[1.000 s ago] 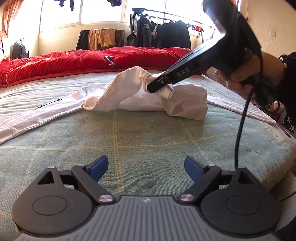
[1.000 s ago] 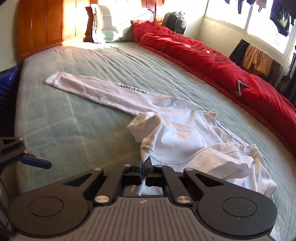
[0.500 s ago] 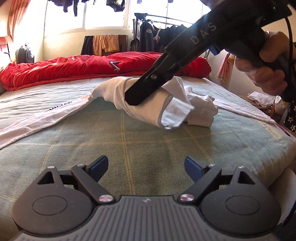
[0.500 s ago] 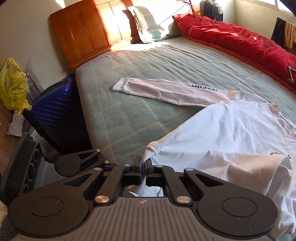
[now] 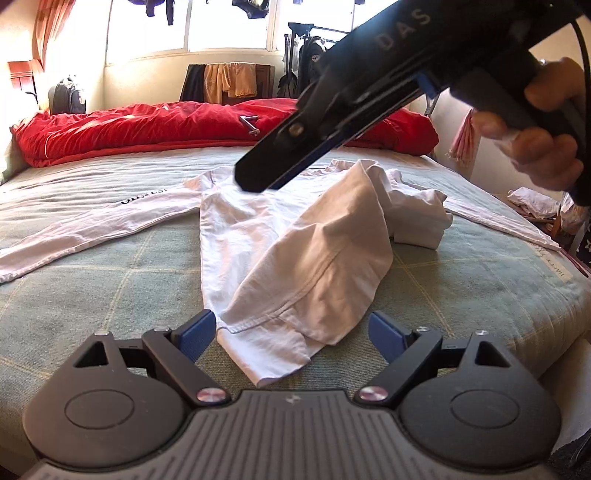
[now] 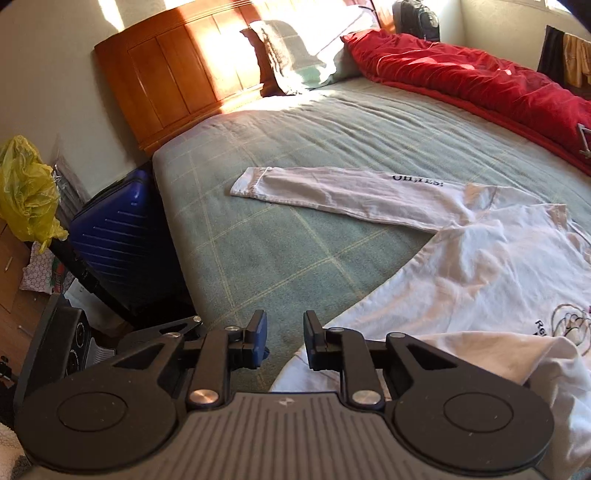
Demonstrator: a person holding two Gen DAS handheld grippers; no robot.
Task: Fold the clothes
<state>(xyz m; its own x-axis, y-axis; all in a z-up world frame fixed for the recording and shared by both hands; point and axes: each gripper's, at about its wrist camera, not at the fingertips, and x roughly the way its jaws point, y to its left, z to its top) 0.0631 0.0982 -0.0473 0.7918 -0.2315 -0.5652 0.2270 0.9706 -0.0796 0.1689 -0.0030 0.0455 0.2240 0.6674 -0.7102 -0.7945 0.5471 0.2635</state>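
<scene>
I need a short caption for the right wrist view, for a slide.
Right gripper, jaws opening and empty, above the hem of a white shirt spread on a green bed.

You're working in a sunlit bedroom: a bed with a green checked cover (image 6: 295, 155) and a wooden headboard (image 6: 184, 77) stands against a pale wall. A red quilt (image 5: 184, 127) lies bunched along its far side below bright windows (image 5: 225, 24), where clothes hang. A blue suitcase (image 6: 125, 236) stands beside the bed, with a yellow plastic bag (image 6: 26, 188) nearby.
</scene>
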